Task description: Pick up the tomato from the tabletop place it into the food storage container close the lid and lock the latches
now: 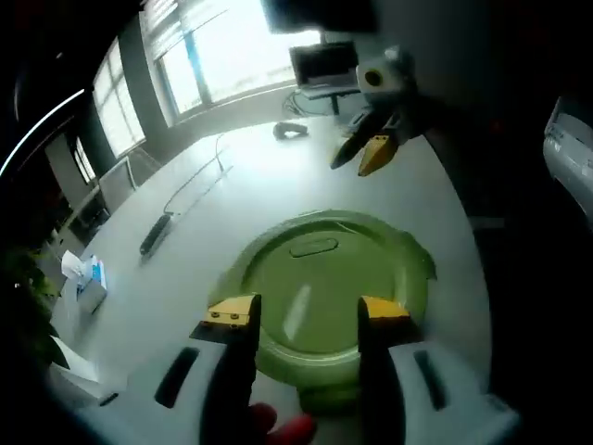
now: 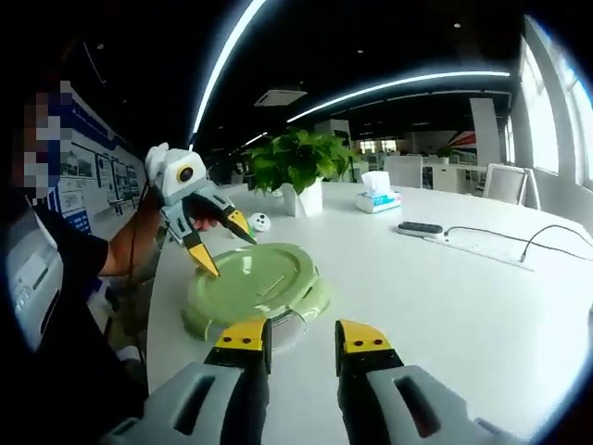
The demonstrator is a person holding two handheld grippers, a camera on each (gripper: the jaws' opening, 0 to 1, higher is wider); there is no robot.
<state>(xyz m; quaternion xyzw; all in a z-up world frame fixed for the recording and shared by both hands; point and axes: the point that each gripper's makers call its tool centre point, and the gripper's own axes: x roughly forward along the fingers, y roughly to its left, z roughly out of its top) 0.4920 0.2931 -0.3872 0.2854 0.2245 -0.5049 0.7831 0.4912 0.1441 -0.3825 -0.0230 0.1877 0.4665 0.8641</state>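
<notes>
A: Nearest in the left gripper view?
B: The left gripper [image 1: 309, 313], its yellow-tipped jaws apart, over the near edge of the round pale-green plastic food storage container [image 1: 326, 297]. The container's flat green lid [image 1: 320, 278] lies on top. Something red [image 1: 283, 425] shows low between the jaws, just nearer than the container (tomato or not, I cannot tell).

A: And beyond the container?
B: The right gripper [image 1: 363, 148] hangs above the white round tabletop [image 1: 241, 185], jaws parted and empty. Farther left lie a dark slim remote-like bar [image 1: 154, 234] and a white tissue box [image 1: 90, 281].

A: The right gripper view?
B: Its own jaws [image 2: 302, 336] stand apart, empty, just short of the container [image 2: 252, 289]. Past it, the left gripper [image 2: 222, 243] points down, one tip touching or nearly touching the lid [image 2: 255, 276]. Farther off stand a leafy green plant in a white pot [image 2: 298, 171], the tissue box [image 2: 378, 190] and a dark cable [image 2: 519, 243].
</notes>
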